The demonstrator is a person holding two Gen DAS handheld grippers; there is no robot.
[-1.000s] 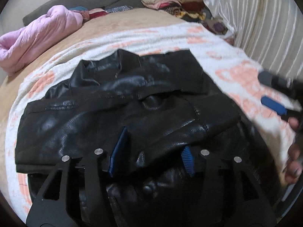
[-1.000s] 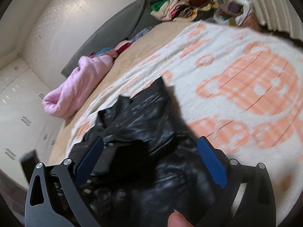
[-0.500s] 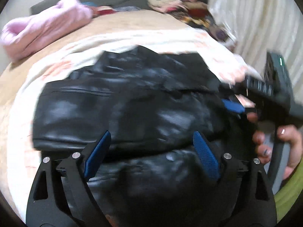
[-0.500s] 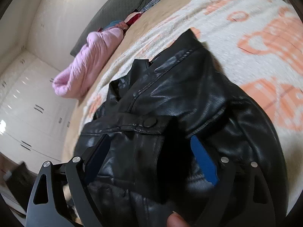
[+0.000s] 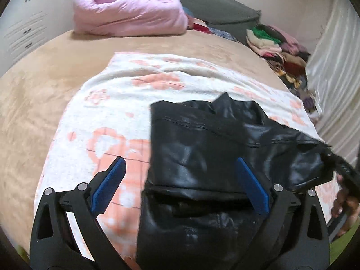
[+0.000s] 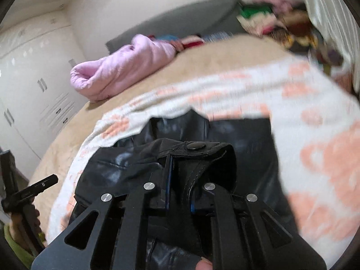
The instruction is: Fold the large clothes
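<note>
You had nothing readable in either view: no words, labels, brand marks or numbers showed on the black leather jacket (image 5: 202, 157), on the patterned blanket (image 5: 117, 117) beneath it, or on the white wardrobe (image 6: 33, 78) beside the bed.

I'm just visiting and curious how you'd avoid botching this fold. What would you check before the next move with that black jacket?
1. Right gripper shut on the jacket: ok, its fingers pinch a flap by the snap button.
2. Left gripper free: ok, jaws wide apart, nothing between them.
3. Jacket over the blanket, not off the bed: ok.
4. Jacket lying flat: not ok, the held edge is lifted and creased.
5. How firm the pinch is: cannot tell.
6. Pink duvet clear of the jacket: ok, it lies far back.
</note>
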